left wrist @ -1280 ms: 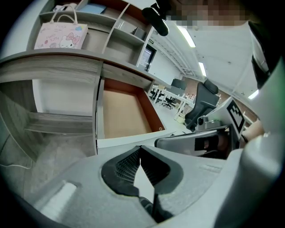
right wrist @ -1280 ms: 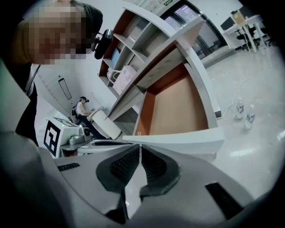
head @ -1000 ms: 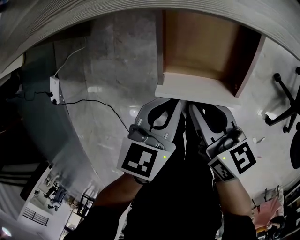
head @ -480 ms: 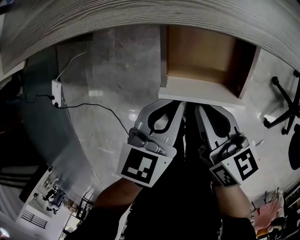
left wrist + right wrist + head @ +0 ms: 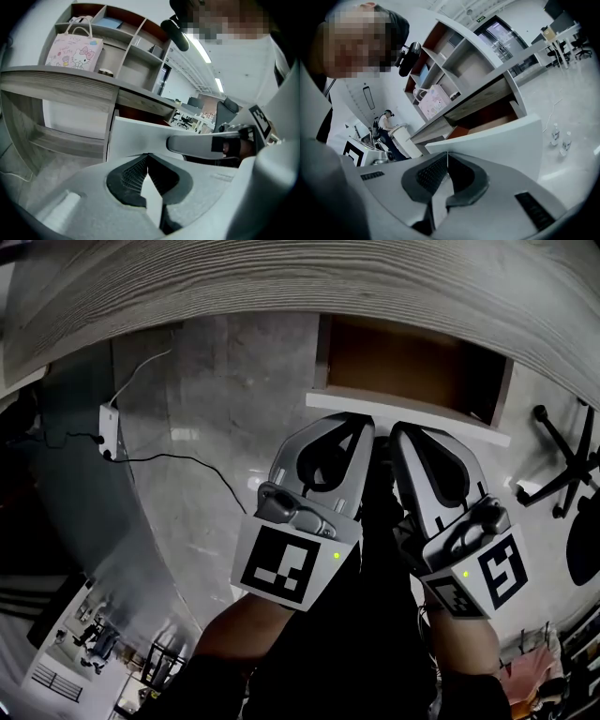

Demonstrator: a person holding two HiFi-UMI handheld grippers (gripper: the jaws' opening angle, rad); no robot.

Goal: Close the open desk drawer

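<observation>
Drawer partly open, white front, brown interior

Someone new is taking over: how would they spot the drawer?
Find the curved grey wood-grain desk top across the head view's top. The drawer juts out from under it. It alone shows a brown inside behind a white front, with the left gripper and right gripper, both shut, at it.

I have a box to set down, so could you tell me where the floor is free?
Bare floor lies left of the drawer, between it and the cable. Crowded: left gripper and right gripper at the drawer front; chair base to its right.
</observation>
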